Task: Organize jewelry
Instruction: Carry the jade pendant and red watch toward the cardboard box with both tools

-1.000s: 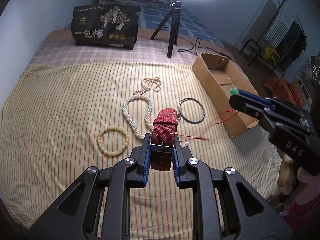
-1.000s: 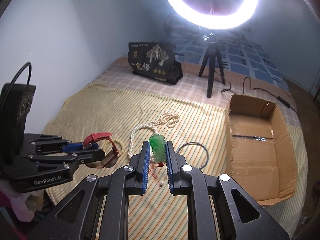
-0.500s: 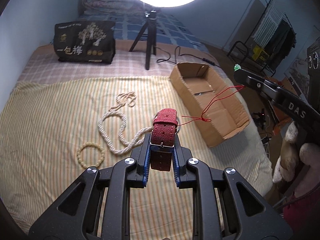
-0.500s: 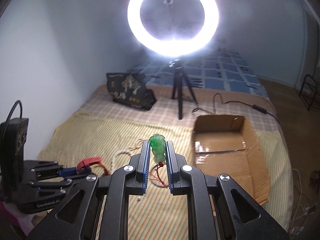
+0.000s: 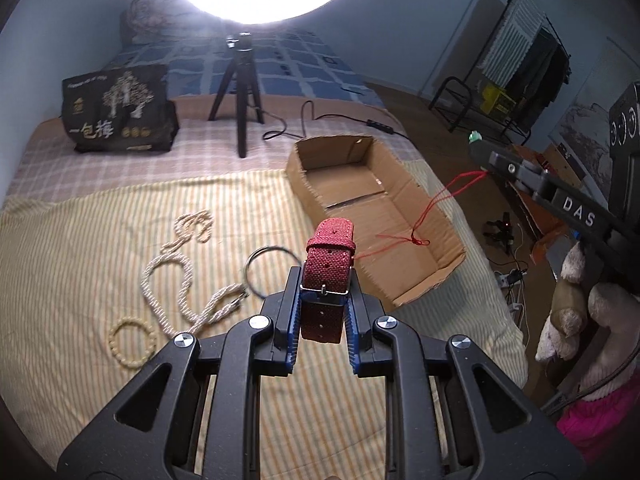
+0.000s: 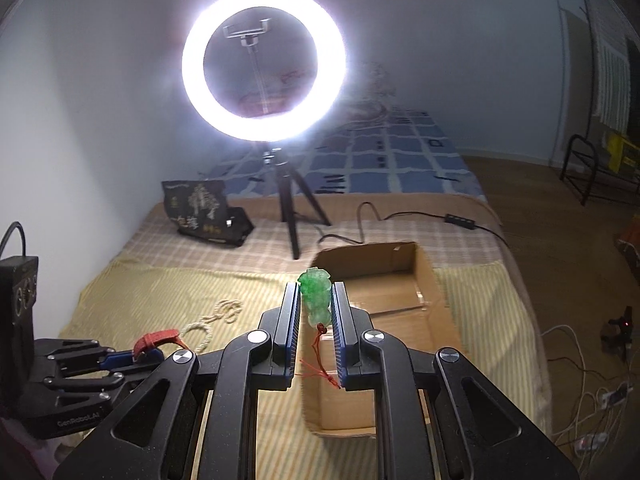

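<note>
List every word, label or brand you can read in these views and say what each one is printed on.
"DAS": white letters on the black right gripper body.
"GenRobot.AI": small print on the black left gripper body.
"一包梅": large characters on the black printed bag.
Smaller lines on that bag: too small to read.

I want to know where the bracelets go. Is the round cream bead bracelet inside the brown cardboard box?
No, the round cream bead bracelet lies on the striped yellow cloth, far left of the brown cardboard box.
</note>
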Tool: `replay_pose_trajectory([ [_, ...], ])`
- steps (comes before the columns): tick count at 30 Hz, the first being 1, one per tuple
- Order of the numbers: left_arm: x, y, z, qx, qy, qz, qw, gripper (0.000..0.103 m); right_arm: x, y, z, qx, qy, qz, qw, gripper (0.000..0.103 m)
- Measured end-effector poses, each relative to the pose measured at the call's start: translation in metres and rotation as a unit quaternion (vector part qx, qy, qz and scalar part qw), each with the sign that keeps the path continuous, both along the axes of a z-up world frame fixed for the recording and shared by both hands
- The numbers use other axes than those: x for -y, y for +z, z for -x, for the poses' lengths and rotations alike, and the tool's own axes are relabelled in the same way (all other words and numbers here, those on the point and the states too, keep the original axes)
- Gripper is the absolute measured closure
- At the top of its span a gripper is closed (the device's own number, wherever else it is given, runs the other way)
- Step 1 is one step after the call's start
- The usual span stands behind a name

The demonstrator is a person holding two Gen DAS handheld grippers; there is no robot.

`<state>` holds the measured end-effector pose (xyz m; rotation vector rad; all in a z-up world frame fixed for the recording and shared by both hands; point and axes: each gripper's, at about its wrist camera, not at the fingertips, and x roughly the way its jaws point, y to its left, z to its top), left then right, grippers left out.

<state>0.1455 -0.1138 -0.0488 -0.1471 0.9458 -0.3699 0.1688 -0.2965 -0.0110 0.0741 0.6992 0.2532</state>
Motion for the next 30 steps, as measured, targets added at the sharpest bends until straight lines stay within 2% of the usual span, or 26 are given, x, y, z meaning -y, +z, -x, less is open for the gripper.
replay_pose_trajectory([
  [6,0.028,0.000,-0.018,0.004,-0.018,0.001,0.9998,0.085,0.020,-0.007,-0.002,-0.008,-0.019,0.005,1.000,0.089],
  [14,0.066,-0.012,-0.040,0.004,-0.036,-0.003,0.9993,0.085,0.036,-0.031,-0.009,-0.035,-0.026,0.024,0.999,0.090],
  [23,0.082,-0.035,-0.059,-0.014,-0.039,-0.017,0.9990,0.085,0.058,-0.059,-0.018,-0.074,-0.038,0.011,0.997,0.089],
  [30,0.091,-0.041,-0.062,-0.016,-0.045,-0.023,0.9986,0.085,0.069,-0.074,-0.021,-0.094,-0.045,0.005,0.995,0.089],
])
